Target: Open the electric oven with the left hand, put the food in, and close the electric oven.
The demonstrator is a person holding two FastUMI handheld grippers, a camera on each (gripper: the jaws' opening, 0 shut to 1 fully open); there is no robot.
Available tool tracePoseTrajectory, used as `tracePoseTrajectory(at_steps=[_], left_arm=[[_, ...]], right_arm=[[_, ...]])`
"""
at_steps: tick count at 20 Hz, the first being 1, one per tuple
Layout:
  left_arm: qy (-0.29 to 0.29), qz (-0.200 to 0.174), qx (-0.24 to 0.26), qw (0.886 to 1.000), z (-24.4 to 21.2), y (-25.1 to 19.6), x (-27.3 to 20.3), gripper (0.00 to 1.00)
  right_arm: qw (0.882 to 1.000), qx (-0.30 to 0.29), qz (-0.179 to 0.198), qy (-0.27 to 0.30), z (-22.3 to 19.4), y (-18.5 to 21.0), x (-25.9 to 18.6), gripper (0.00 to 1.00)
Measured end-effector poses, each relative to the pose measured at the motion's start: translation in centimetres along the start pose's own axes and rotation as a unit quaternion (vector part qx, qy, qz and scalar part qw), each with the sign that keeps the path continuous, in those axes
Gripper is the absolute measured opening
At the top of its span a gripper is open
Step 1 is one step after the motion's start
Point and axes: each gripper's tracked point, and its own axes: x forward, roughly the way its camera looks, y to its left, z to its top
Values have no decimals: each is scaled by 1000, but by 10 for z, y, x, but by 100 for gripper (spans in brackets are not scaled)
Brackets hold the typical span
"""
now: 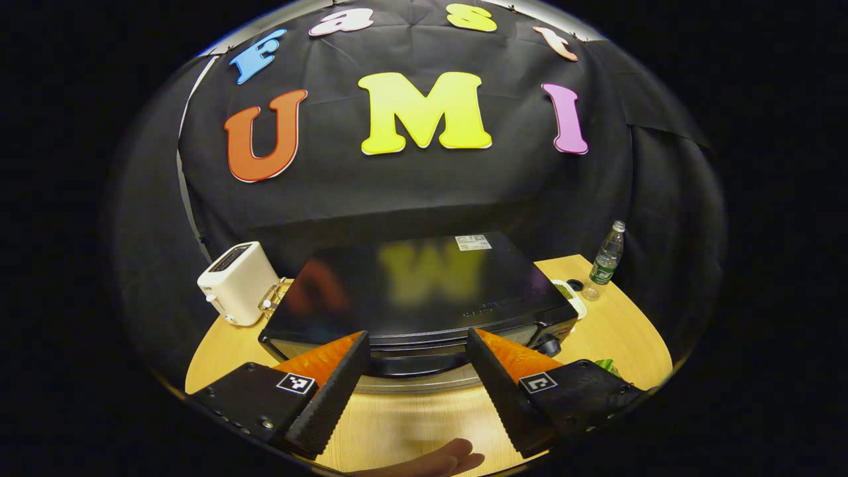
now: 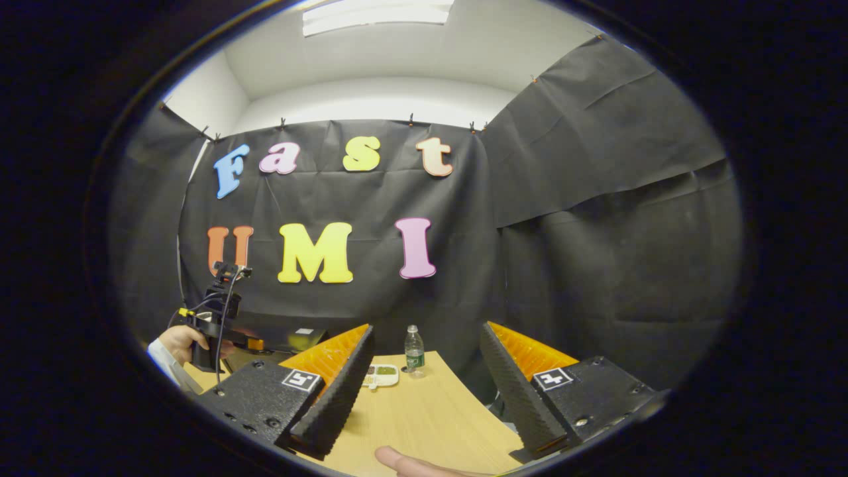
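Step in hand: as the oven door reads as closed from above and nothing is held, this is judged the approach to opening, with no part of the task done.
Left gripper (image 1: pixel 416 371): jaws apart and empty, poised above and in front of the electric oven (image 1: pixel 417 291), straddling the top edge of its front face in the left gripper view; not touching it as far as can be told.
Right gripper (image 2: pixel 427 391): jaws apart and empty, held over the counter (image 2: pixel 424 411) well to the right, pointing toward the water bottle (image 2: pixel 414 350) and a small white dish (image 2: pixel 381 375).
Oven, location: at the back middle of the counter against the cloth wall, between a white toaster (image 1: pixel 237 283) on its left and the dish and bottle on its right.
Oven, appearance: low black box with a glossy flat top that mirrors the wall; a paper sticker near its rear edge; a dark knob at the front right corner. The handle is not clearly made out from this angle.
Food: a green item (image 1: pixel 606 365) shows at the counter's right edge; whether it is the food cannot be told.
Next move calls for: lowering the left jaws to the door handle, closing on it squarely, then pulling outward and down along the hinge arc.
Risk: a shallow grip could slip off the handle.
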Motion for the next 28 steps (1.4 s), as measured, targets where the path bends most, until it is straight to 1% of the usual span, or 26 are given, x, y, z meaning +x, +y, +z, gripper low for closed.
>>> tracePoseTrajectory(at_steps=[3, 4, 5, 8, 9, 10, 14, 20, 23, 24, 25, 28], left_arm=[[8, -8, -17, 1000, -6, -1, 6, 96], [2, -8, -15, 1000, -3, 0, 6, 100], [7, -8, -15, 1000, -4, 0, 4, 98], [12, -9, -22, 1000, -11, 0, -2, 99], [15, -11, -23, 1000, -13, 0, -6, 91], [17, -13, -24, 999, -16, -1, -10, 99], [25, -11, -27, 999, -32, -3, -28, 99], [27, -4, -25, 999, -68, -9, -55, 99], [30, -9, -38, 999, -94, -12, -67, 99], [29, -11, -40, 999, -101, -13, -69, 91], [31, -13, -42, 999, -108, -13, -72, 99], [37, -22, -32, 999, -131, -17, -78, 98]], right_arm=[[1000, 7, 1, 1, -1, -5, 0, 99], [1000, 10, 0, 2, -4, -7, 0, 100], [1000, 13, -1, 4, -5, -8, 1, 99], [1000, 20, 1, 9, -9, -9, 3, 99], [1000, 23, 4, 10, -8, -8, 3, 99], [1000, 26, 6, 11, -10, -8, 3, 99], [1000, 23, 8, 14, -15, -9, 4, 99], [999, 28, 14, 27, -27, -2, 8, 99], [999, 29, 14, 28, -28, -3, 9, 99], [999, 30, 14, 29, -29, -2, 8, 99], [999, 30, 15, 29, -29, -1, 8, 99], [999, 33, 17, 26, -31, 2, 8, 99]])
